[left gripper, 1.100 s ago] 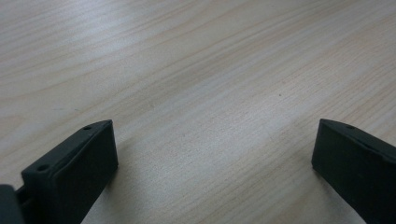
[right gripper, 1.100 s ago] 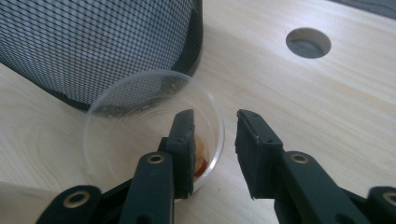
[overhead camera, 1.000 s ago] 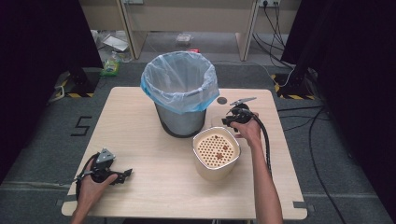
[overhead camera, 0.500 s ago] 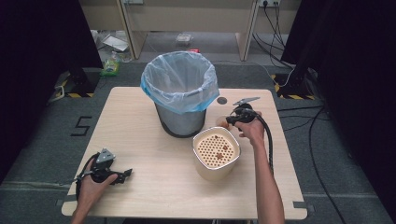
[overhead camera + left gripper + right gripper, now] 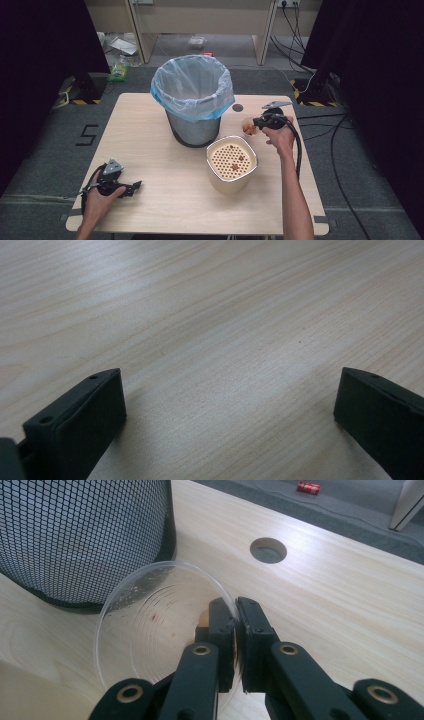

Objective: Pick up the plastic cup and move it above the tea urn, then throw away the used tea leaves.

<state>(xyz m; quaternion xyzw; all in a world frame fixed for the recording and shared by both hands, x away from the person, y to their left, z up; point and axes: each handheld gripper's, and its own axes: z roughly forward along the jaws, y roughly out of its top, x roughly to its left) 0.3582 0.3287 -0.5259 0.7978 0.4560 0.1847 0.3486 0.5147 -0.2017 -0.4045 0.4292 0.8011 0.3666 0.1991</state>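
Right claw (image 5: 236, 625) pinches the clear cup's (image 5: 150, 625) rim, mesh bin (image 5: 85, 535) just beyond; left claw (image 5: 227, 405) gapes wide over the counter (image 5: 210, 315)

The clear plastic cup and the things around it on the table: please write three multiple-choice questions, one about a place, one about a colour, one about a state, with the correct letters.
1. Where is the clear plastic cup?
A. Inside the bin
B. Beside the mesh bin, at the right gripper
C. On the floor

2. What colour is the bag that lines the bin?
A. Black
B. Red
C. Light blue

3. How do the jaws of the left gripper stand?
A. Wide apart with nothing between them
B. Shut on a cup
C. Shut on a lid

Right letters:
1 B: the right gripper view shows the cup's rim pinched between the jaws, next to the bin's mesh wall.
2 C: the high view shows a pale blue bag folded over the bin's rim.
3 A: the left gripper view shows bare table between the jaws.
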